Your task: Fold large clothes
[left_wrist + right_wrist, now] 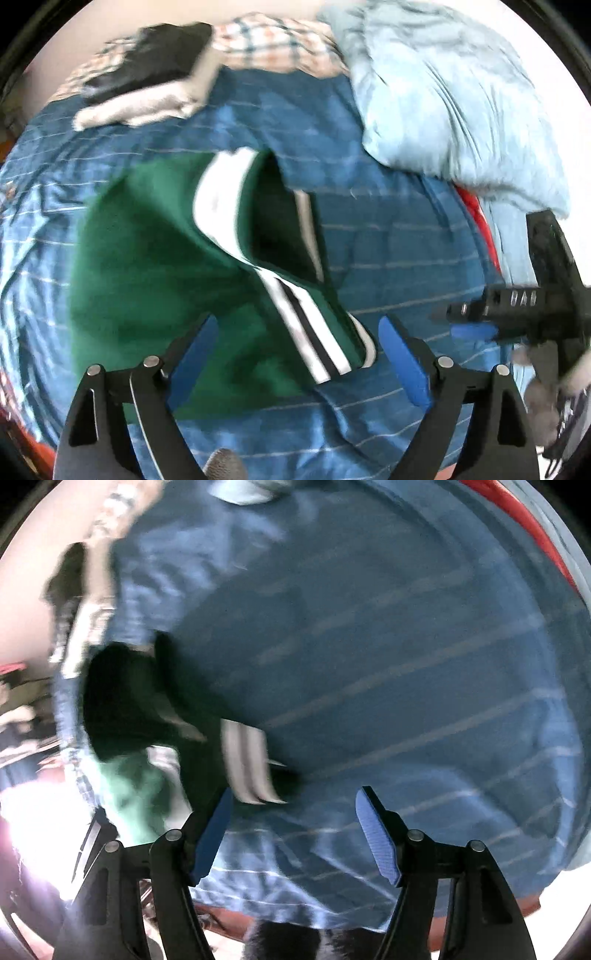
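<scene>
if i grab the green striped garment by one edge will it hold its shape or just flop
Likely flop: the green garment already lies in soft folds on the blue striped bedspread. It looks like light knit, so one edge lifted should leave the rest trailing. Its white striped band may grip more firmly, probably thicker.
</scene>
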`<control>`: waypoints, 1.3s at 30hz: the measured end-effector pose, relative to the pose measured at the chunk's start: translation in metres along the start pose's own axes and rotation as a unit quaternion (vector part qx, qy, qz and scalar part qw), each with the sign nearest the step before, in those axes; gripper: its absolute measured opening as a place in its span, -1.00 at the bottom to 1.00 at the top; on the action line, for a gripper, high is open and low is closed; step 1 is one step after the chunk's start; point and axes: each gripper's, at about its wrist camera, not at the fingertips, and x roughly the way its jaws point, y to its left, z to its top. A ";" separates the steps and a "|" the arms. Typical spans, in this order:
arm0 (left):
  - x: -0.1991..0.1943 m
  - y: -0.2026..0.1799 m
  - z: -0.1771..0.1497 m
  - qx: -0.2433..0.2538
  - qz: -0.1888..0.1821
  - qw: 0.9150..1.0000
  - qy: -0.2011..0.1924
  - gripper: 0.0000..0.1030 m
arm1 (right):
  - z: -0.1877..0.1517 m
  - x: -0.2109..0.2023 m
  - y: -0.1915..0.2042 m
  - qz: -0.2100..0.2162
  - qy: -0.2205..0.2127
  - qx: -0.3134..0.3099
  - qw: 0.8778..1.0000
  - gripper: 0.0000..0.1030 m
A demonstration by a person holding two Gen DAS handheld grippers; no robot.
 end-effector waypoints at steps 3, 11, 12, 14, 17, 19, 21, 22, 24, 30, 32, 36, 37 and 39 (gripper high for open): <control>-0.017 0.039 0.013 -0.041 0.057 0.997 -0.019 0.73 | 0.022 -0.005 0.047 0.066 -0.010 -0.027 0.997 0.49; 0.041 0.134 0.041 -0.080 0.203 0.976 0.026 0.73 | 0.072 0.080 0.159 0.216 0.054 -0.038 0.974 0.49; 0.047 0.140 0.044 -0.081 0.207 0.975 0.027 0.73 | 0.076 0.095 0.166 0.220 0.070 -0.030 0.973 0.49; 0.053 0.146 0.047 -0.079 0.209 0.974 0.029 0.73 | 0.081 0.120 0.175 0.234 0.089 -0.012 0.968 0.48; 0.056 0.150 0.052 -0.077 0.204 0.975 0.030 0.73 | 0.089 0.133 0.183 0.240 0.073 -0.015 0.968 -0.95; 0.056 0.148 0.054 -0.076 0.200 0.976 0.030 0.73 | 0.094 0.122 0.186 0.222 0.039 -0.022 0.974 -0.95; 0.057 0.145 0.054 -0.075 0.191 0.978 0.032 0.73 | 0.104 0.109 0.188 0.193 -0.001 -0.027 0.981 -0.95; 0.057 0.143 0.054 -0.074 0.190 0.978 0.032 0.73 | 0.111 0.104 0.186 0.177 -0.014 -0.030 0.984 -0.95; 0.058 0.142 0.054 -0.069 0.188 0.979 0.034 0.73 | 0.130 0.111 0.185 0.132 -0.019 -0.032 0.990 -0.95; 0.052 0.144 0.048 -0.069 0.190 0.978 0.043 0.73 | 0.150 0.129 0.177 0.101 0.057 -0.035 0.993 -0.26; 0.046 0.146 0.043 -0.078 0.185 0.979 0.045 0.73 | 0.133 0.099 0.176 0.098 0.033 -0.076 0.992 0.23; 0.038 0.148 0.028 -0.098 0.181 0.977 0.053 0.73 | 0.083 0.070 0.148 0.112 0.051 -0.109 0.986 0.33; 0.037 0.149 0.023 -0.101 0.182 0.976 0.056 0.73 | 0.068 0.070 0.139 0.111 0.065 -0.112 0.985 0.33; 0.035 0.151 0.013 -0.106 0.185 0.975 0.065 0.73 | 0.047 0.080 0.127 0.089 0.085 -0.126 0.984 0.33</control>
